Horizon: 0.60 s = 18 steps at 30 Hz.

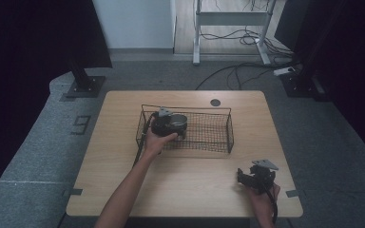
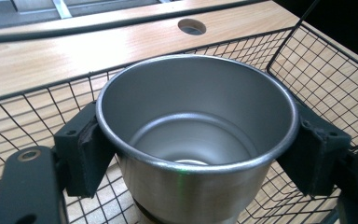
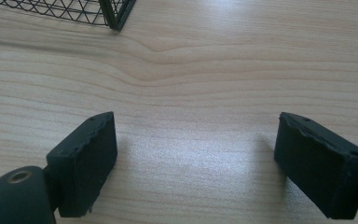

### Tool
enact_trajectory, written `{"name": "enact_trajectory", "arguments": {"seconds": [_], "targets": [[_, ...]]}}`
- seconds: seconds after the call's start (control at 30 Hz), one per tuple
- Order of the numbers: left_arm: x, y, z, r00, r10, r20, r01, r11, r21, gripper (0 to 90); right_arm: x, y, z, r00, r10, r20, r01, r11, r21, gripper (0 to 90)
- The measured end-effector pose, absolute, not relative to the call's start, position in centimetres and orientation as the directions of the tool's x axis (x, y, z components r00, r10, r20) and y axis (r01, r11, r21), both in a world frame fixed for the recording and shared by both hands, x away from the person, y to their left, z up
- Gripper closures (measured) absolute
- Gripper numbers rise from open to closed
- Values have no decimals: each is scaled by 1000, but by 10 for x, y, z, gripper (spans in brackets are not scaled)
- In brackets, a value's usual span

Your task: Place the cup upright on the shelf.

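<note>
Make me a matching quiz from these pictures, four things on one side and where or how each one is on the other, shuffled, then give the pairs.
Things:
1. metal cup
2. wire basket
3. right gripper
4. round hole

States:
A. open above bare wood
B. in the tabletop beyond the basket
C. clamped between the left gripper's jaws
D. stands mid-table

Pairs: 1-C, 2-D, 3-A, 4-B

Your wooden table (image 1: 190, 178) carries a black wire basket (image 1: 204, 130). The basket sits beyond your right gripper (image 1: 254, 178), leftward.
</note>
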<state>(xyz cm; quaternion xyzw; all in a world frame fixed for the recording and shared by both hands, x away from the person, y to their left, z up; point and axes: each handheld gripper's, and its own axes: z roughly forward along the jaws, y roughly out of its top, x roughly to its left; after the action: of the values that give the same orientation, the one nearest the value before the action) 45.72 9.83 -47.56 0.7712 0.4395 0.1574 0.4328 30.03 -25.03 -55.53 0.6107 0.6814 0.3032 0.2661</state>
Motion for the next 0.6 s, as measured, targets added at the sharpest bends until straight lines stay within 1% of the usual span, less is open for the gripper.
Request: {"name": "enact_trajectory", "arguments": {"seconds": [0.2, 0.6], "targets": [[458, 97, -483, 555, 822, -128, 554, -250, 794, 193, 300, -250, -555, -113, 994, 8, 671, 71, 738, 129], [462, 97, -492, 541, 829, -141, 592, -256, 764, 193, 300, -250, -555, -113, 994, 8, 671, 71, 738, 129]]}}
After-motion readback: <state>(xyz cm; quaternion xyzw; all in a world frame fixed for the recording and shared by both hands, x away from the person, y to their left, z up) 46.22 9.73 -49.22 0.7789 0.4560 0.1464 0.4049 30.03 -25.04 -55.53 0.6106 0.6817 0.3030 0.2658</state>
